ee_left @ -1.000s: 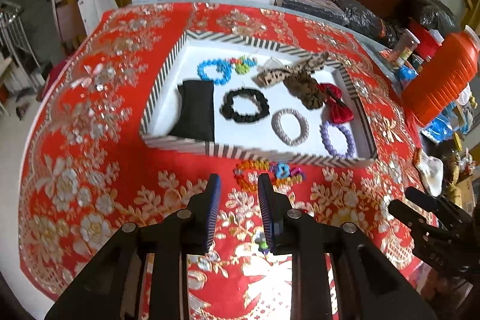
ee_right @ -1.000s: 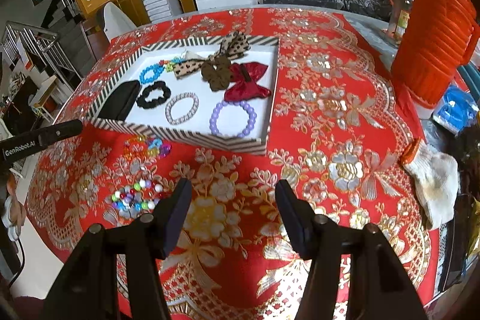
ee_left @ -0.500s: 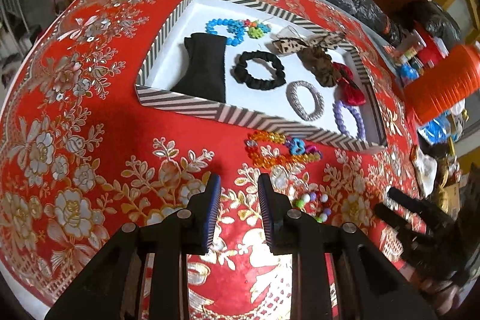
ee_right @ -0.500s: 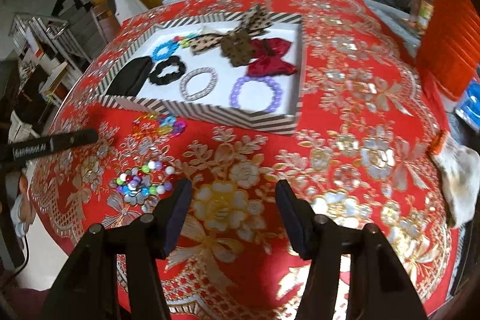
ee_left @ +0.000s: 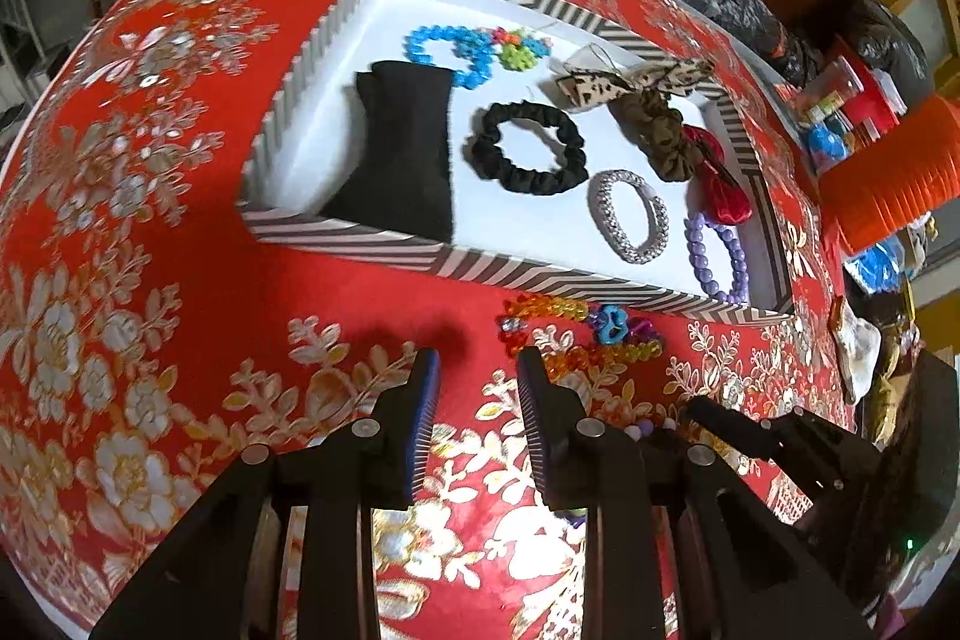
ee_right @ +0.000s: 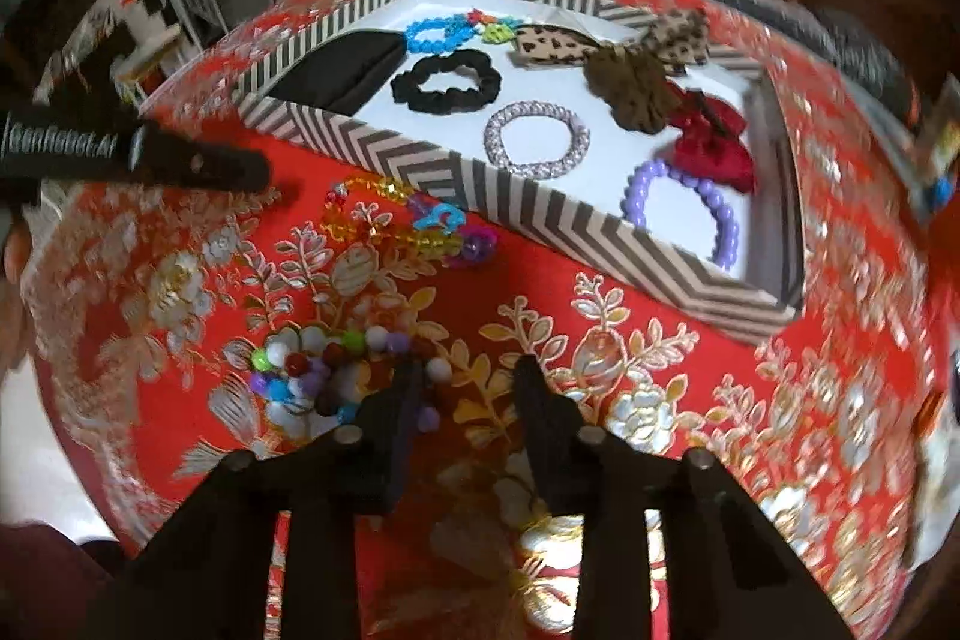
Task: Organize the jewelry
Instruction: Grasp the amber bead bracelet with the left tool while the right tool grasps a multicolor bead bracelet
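A striped tray (ee_left: 480, 265) (ee_right: 384, 148) holds a black pouch (ee_left: 402, 154), blue bead bracelet (ee_left: 444, 52), black scrunchie (ee_left: 528, 148), silver bracelet (ee_left: 630, 214), purple bead bracelet (ee_left: 717, 256), leopard bow (ee_left: 630, 82) and red bow (ee_left: 720, 184). An orange bead necklace (ee_left: 576, 328) (ee_right: 390, 220) lies on the cloth before the tray. A multicoloured bead bracelet (ee_right: 336, 370) lies nearer. My left gripper (ee_left: 477, 382) is open, just left of the necklace. My right gripper (ee_right: 465, 382) is open, its left finger at the bracelet's right edge.
The round table wears a red and gold cloth (ee_left: 150, 280). An orange jug (ee_left: 888, 184) and clutter stand at the right edge. A white glove (ee_left: 858, 346) lies at the right. Chairs and boxes stand behind the table.
Both grippers have dropped lower and moved forward toward the cloth. The right gripper has swung left to the multicoloured bracelet and its jaws have narrowed.
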Demonstrator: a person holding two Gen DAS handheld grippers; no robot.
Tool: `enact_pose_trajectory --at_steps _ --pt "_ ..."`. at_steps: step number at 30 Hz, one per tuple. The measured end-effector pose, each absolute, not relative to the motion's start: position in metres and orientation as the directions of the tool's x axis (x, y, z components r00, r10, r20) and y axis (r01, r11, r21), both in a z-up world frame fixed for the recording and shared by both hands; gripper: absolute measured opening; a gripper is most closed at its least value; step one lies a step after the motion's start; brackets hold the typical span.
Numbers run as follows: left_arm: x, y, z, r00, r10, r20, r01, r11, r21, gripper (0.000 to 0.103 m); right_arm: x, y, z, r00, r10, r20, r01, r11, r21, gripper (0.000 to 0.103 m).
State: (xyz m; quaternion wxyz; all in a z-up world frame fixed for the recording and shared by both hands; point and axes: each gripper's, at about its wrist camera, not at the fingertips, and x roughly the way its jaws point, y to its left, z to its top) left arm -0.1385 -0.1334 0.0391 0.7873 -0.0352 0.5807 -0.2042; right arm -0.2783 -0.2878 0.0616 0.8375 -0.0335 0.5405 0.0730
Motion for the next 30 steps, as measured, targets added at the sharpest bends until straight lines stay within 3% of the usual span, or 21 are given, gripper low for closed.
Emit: enact_pose_trajectory --at_steps 2,4,30 --pt "-0.136 -0.139 0.036 0.232 -0.365 -0.902 0.295 0.91 -0.292 0.026 -0.281 -0.293 0.062 0.405 0.07 -0.912 -0.152 0.988 0.008 0.016" --pt "-0.135 -0.144 0.034 0.228 -0.365 -0.903 0.312 0.906 -0.287 0.026 -0.285 -0.303 0.063 0.403 0.05 -0.914 -0.12 0.993 0.002 0.015" --pt "-0.128 -0.171 0.02 0.211 -0.325 -0.922 0.374 0.898 -0.231 0.029 -0.291 -0.333 0.067 0.412 0.127 -0.902 0.025 0.988 0.151 0.019"
